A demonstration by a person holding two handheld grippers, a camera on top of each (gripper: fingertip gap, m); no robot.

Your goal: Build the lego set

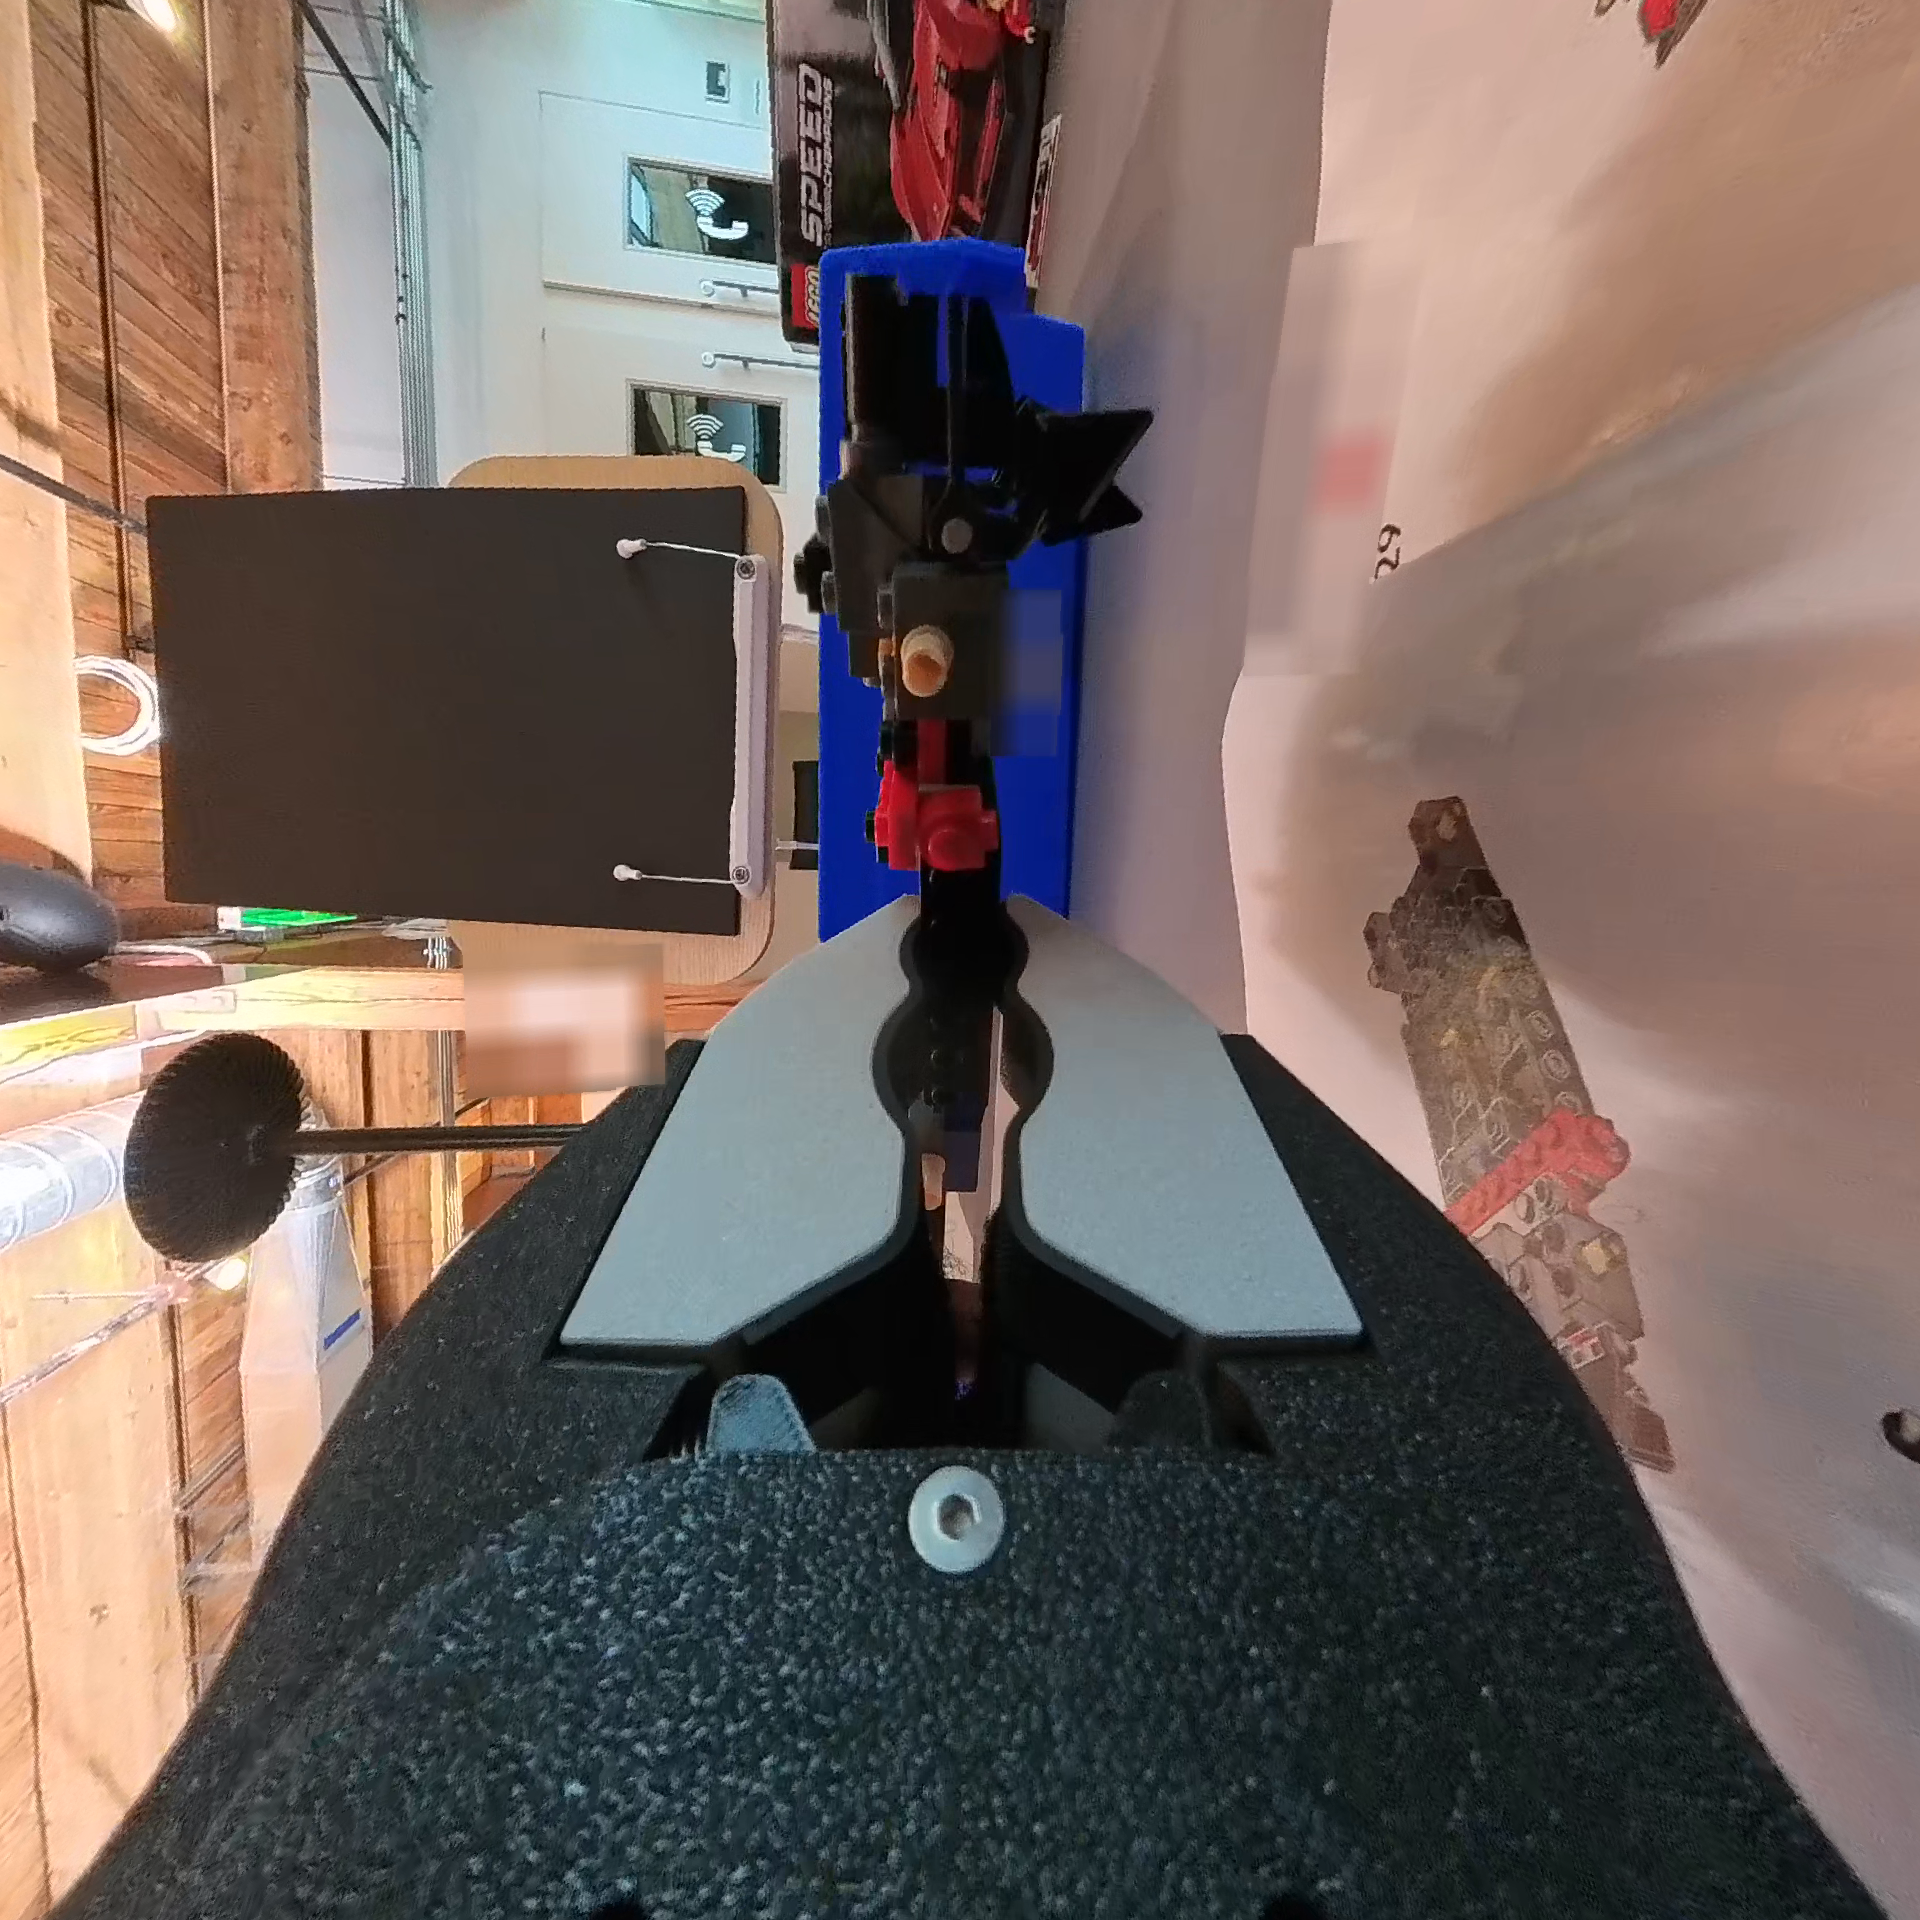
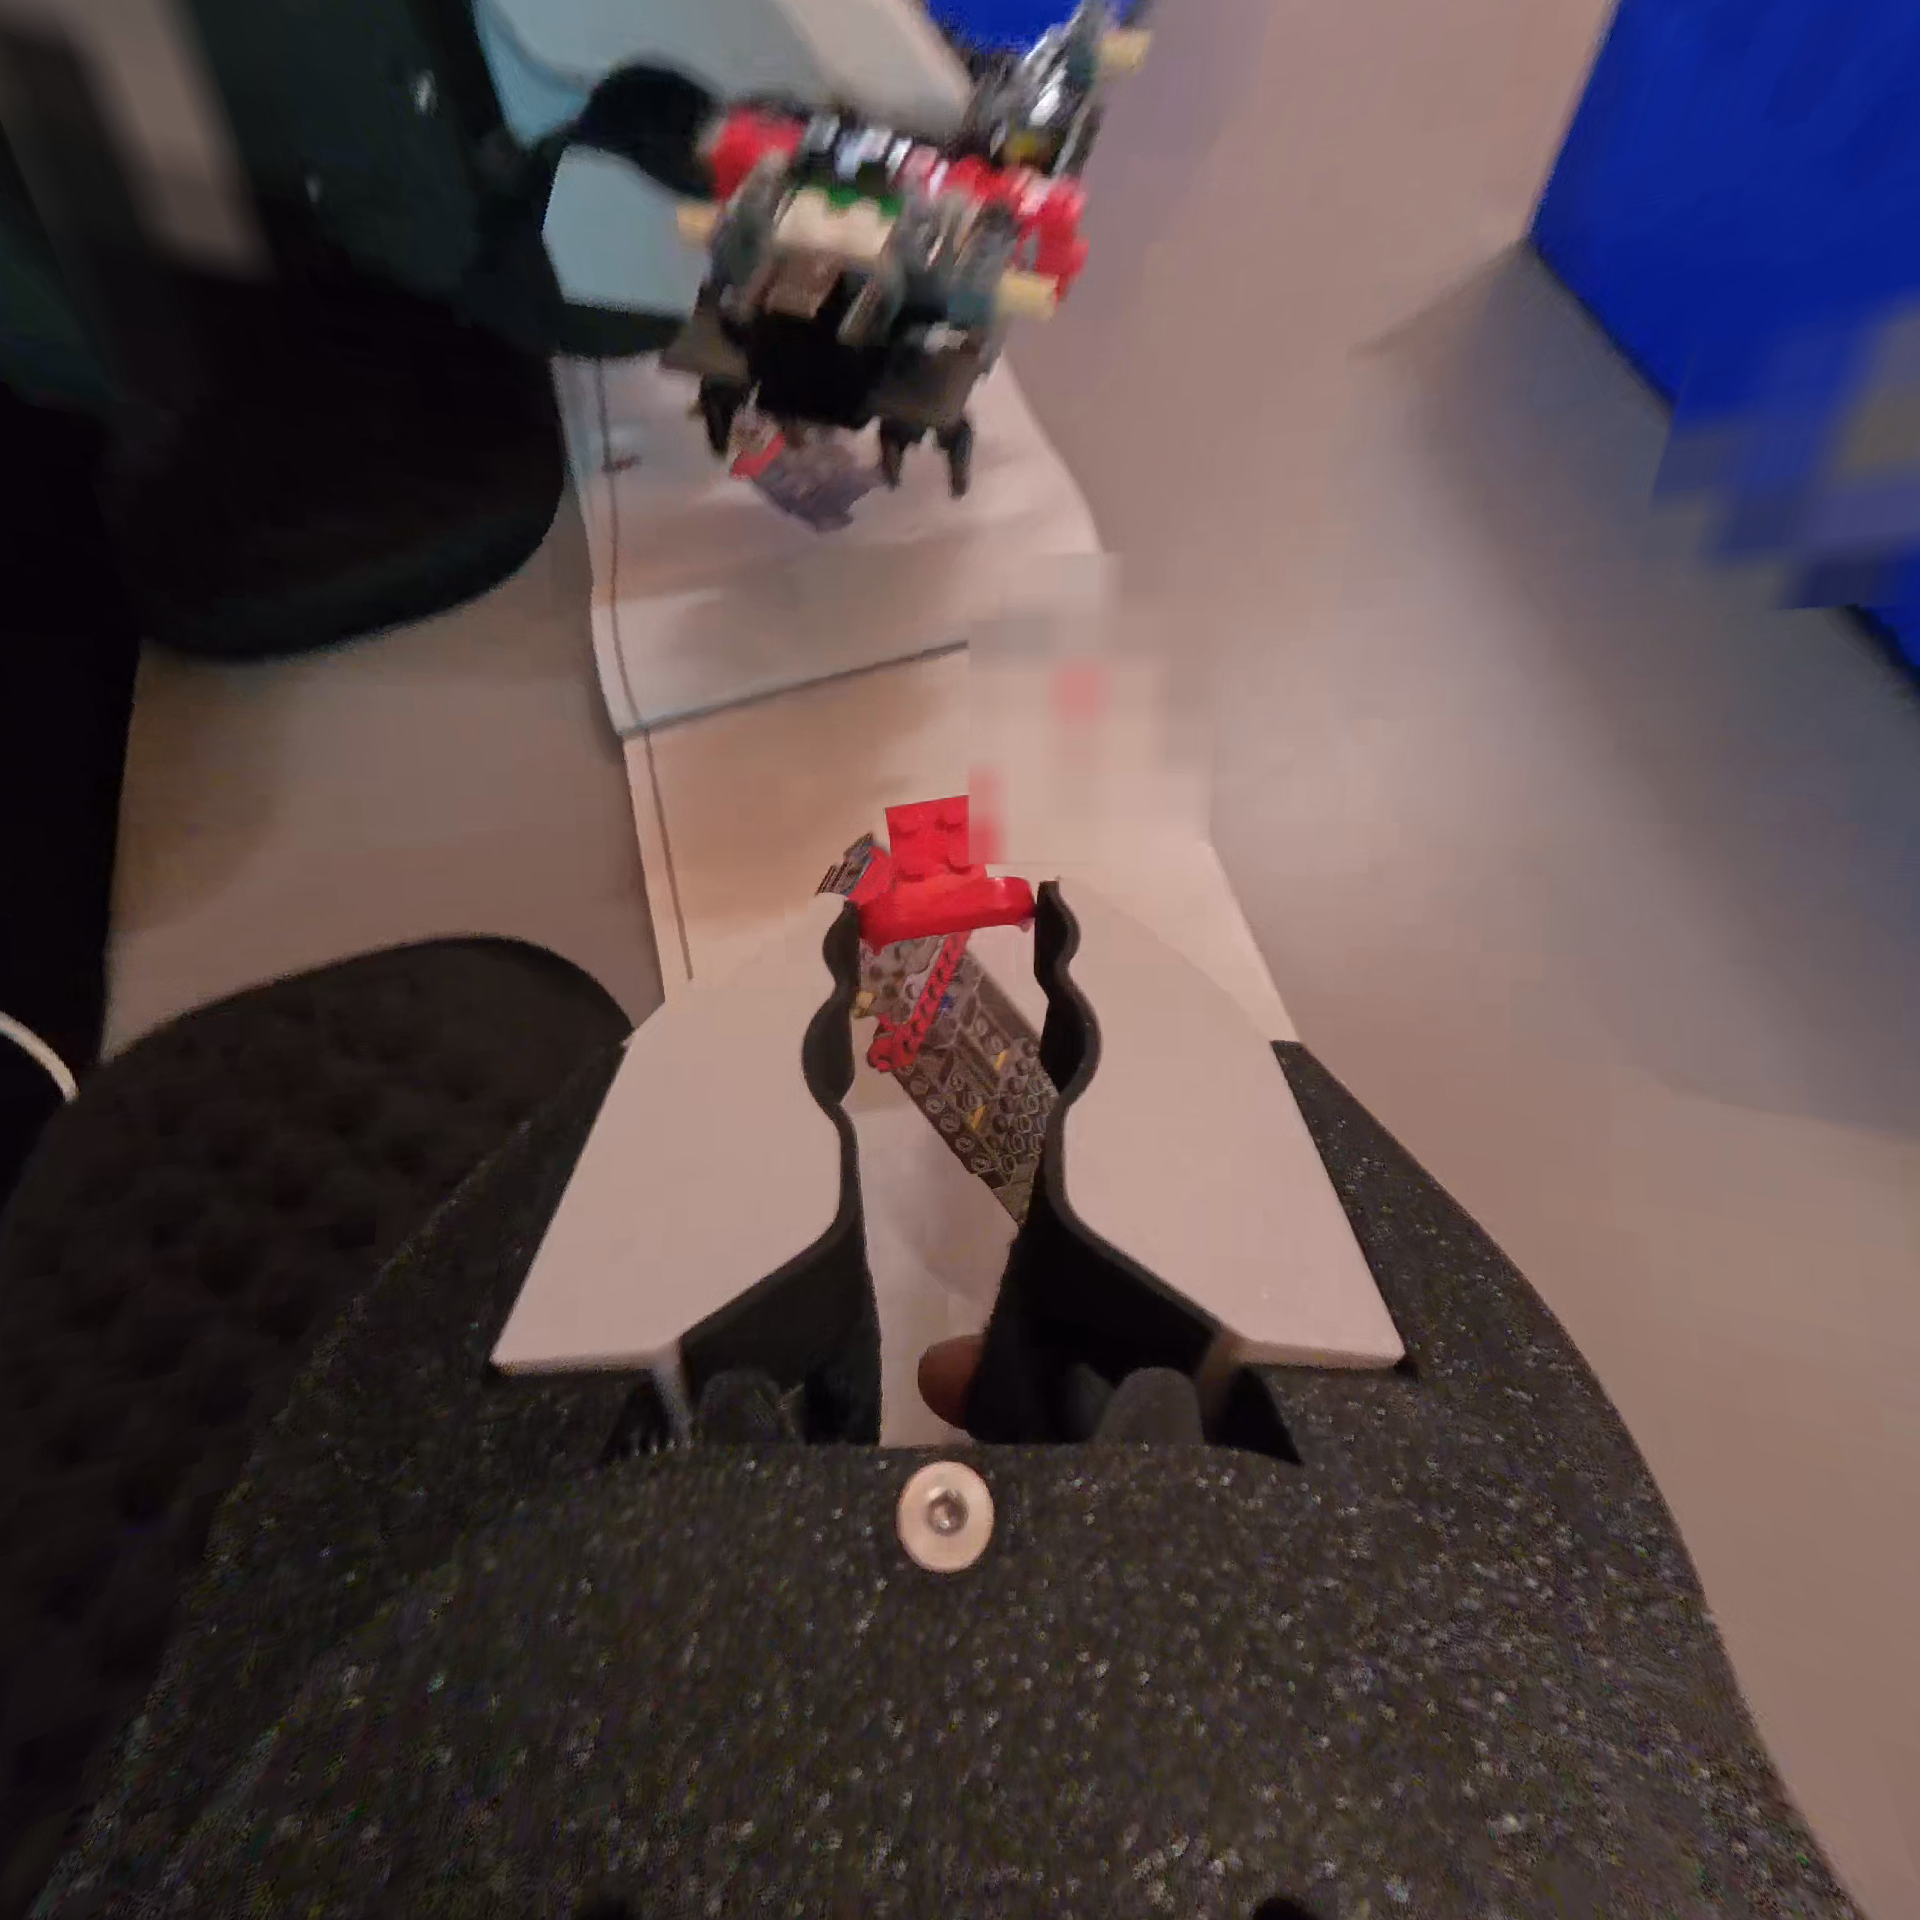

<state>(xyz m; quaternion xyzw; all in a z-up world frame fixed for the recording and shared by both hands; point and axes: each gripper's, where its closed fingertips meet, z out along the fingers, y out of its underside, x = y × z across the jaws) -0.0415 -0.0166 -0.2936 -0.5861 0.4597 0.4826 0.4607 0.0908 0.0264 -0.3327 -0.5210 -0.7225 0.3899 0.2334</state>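
Note:
My left gripper is shut on the partly built lego car, a black and grey assembly with red parts and a tan pin, held edge-on in the air. The same car shows blurred at the top of the right wrist view, with the left gripper dark beside it. My right gripper is shut on a small red lego piece, pinched between its fingertips above the open instruction booklet. A printed picture of the car chassis lies under the fingers.
A blue bin stands behind the held car, also at the right edge of the right wrist view. The lego set box stands farther back. The booklet lies on the white table. A black panel hangs left. Tip to tip, the grippers are about 15 centimetres apart.

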